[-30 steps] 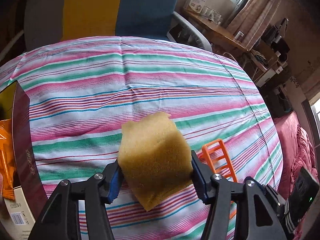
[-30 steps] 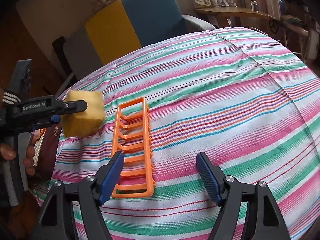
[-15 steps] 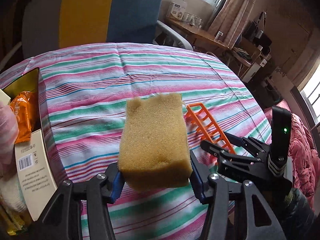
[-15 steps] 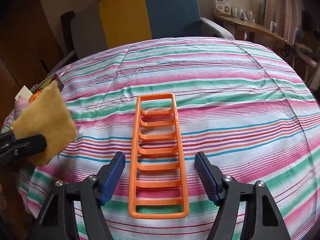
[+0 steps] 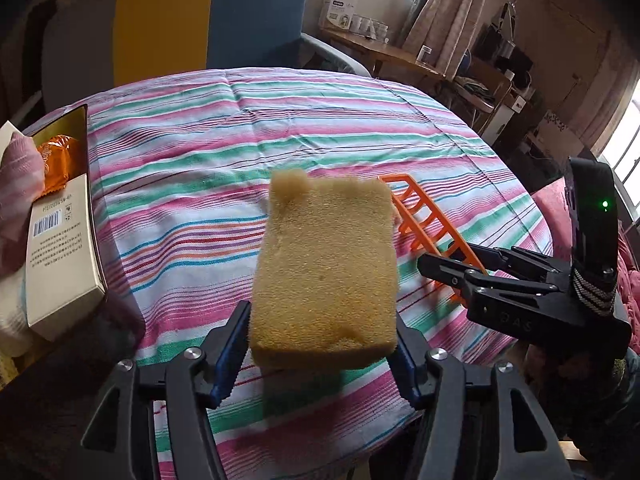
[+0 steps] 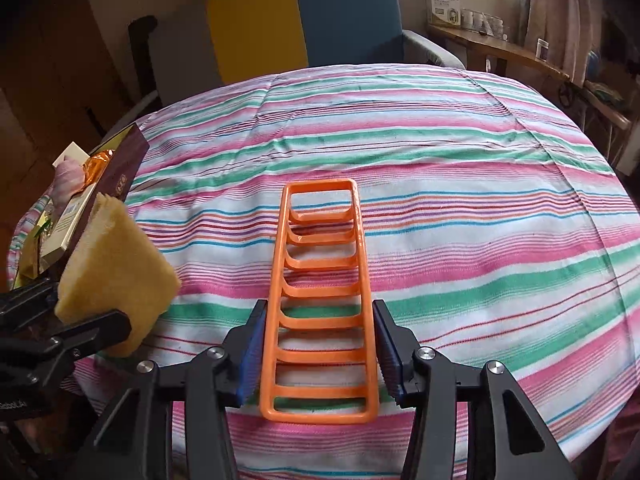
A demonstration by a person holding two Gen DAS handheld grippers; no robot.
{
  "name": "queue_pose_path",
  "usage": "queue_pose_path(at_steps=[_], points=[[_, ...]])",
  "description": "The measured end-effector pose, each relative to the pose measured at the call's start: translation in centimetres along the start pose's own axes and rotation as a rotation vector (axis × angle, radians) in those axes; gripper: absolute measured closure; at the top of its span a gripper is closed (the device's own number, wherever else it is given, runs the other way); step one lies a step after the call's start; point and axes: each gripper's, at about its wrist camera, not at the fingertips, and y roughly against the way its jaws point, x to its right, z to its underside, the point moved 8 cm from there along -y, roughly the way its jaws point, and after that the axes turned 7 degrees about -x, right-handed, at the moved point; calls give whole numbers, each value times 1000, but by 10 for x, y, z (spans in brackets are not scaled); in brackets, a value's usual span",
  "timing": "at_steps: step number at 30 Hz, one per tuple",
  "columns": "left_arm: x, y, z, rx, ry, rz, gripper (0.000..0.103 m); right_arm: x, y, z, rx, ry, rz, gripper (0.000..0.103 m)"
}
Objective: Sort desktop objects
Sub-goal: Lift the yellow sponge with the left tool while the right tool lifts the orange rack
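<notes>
Two claws over one striped tabletop (image 6: 460,184), and both are busy. Biggest piece in play is the box (image 5: 64,248) at the left edge, lying open with an orange packet (image 5: 56,160) inside, probably the collecting spot for this sort. Next, the orange rack (image 6: 320,300): flat on the cloth, long axis running straight away from the right claw (image 6: 318,354), narrow end far. That claw straddles its near end, pads narrowed right up against both side rails, though whether it's squeezing yet I can't tell. Smallest, the yellow sponge (image 5: 326,268): pinched across its width by the left claw (image 5: 322,350), held clear above the cloth, long axis pointing forward along the fingers, the box off to its left.
</notes>
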Motion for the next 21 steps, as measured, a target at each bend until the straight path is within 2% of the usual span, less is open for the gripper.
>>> queue_pose_path(at_steps=[3, 4, 7, 17, 21], points=[[3, 14, -2, 53, -32, 8, 35, -1, 5, 4, 1, -36, -48, 28], [3, 17, -2, 66, -47, 1, 34, -1, 7, 5, 8, -43, -56, 25], [2, 23, -3, 91, -86, -27, 27, -2, 12, 3, 29, -20, -33, 23], [3, 2, -6, 46, -104, -36, 27, -9, 3, -9, 29, 50, 63, 22], [1, -8, -6, 19, -78, -30, 25, -7, -6, -11, 8, 49, 80, 32]])
